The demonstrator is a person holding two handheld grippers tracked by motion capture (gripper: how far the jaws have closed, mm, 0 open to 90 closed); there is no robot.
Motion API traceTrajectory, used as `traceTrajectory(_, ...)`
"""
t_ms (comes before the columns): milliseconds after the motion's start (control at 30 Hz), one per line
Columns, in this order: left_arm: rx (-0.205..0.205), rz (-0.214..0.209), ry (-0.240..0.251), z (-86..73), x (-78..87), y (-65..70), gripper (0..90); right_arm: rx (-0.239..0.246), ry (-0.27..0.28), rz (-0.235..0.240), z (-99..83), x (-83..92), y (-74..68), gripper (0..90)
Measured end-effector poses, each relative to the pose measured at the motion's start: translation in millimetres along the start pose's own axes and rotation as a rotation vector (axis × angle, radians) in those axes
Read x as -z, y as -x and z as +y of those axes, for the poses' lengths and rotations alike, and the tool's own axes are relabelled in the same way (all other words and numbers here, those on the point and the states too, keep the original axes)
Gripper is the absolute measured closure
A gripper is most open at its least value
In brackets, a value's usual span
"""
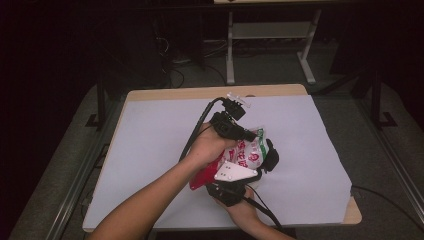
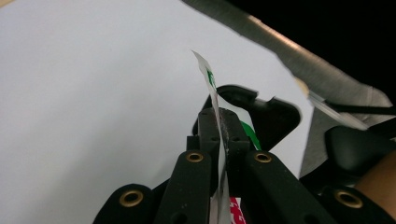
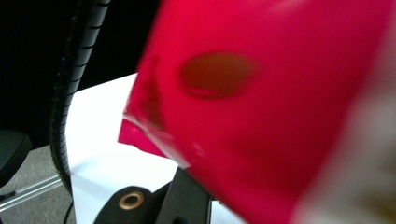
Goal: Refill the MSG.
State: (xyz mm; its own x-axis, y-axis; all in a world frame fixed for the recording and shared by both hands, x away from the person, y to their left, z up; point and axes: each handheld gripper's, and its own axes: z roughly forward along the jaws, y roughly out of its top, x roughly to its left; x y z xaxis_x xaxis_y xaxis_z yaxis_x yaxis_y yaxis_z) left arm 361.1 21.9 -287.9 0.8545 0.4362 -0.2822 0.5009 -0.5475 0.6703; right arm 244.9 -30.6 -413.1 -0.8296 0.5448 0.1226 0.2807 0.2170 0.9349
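a: start at the jaws. what is the left gripper (image 2: 223, 135) doing?

b: its two matte black jaws, each with a brass-ringed hole, are pressed together on a thin flat edge of the snack bag (image 2: 211, 88). the edge stands up between them like a sheet, white with a bit of green print, and red lower down.

a: and the right gripper (image 1: 231, 186)?

b: in the high view it sits below the bag, grey three-cornered plate on top. in its own view the bag (image 3: 261, 116) hangs right over the jaws, glossy red, blurred, with a darker oval patch and a crimped corner. i can't see the pads, but the jaws are closed, and the bag lies against them; it looks pinched there.

a: how does the bag look overall?

b: crinkly plastic film, red and white with green at one end (image 1: 247, 150), crumpled between both hands.

a: where is it?

b: held up over the middle of the table (image 1: 150, 140), which is covered in smooth pale sheet with a wooden edge showing.
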Motion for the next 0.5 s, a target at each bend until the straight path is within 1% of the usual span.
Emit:
traceTrajectory(33,-0.003,0.001,-0.008,0.8,-0.4,0.5,89.9,0.006,0.0,0.012,0.0,-0.8,-2.8,90.0)
traceTrajectory(67,-0.01,0.003,-0.012,1.3,0.1,0.4,89.9,0.022,0.006,0.011,0.4,-0.8,-5.2,90.0)
traceTrajectory(100,0.001,0.006,-0.001,1.0,0.9,0.9,89.9,0.03,0.007,0.011,1.3,-0.2,-5.6,90.0)
traceTrajectory(133,-0.001,0.006,0.002,0.9,2.2,0.3,89.9,0.038,0.006,0.012,1.8,0.1,-5.0,90.0)
traceTrajectory(167,-0.001,0.012,0.002,0.6,1.9,1.8,89.9,0.055,0.008,-0.002,1.9,0.7,-5.7,90.0)
traceTrajectory(233,-0.008,0.015,-0.005,0.3,1.4,1.3,89.9,0.051,0.007,0.002,2.3,0.6,-6.1,90.0)
traceTrajectory(300,-0.002,0.018,-0.013,-0.9,0.8,-0.3,89.9,0.045,0.004,0.007,1.7,-0.4,-6.7,90.0)
traceTrajectory(333,-0.001,0.019,-0.009,-1.5,0.4,-1.3,89.9,0.039,-0.001,0.01,1.1,-1.2,-6.1,90.0)
traceTrajectory(500,0.016,0.015,0.005,-4.7,-1.1,-3.8,89.8,0.038,-0.011,0.013,-0.9,-2.6,-4.8,90.0)
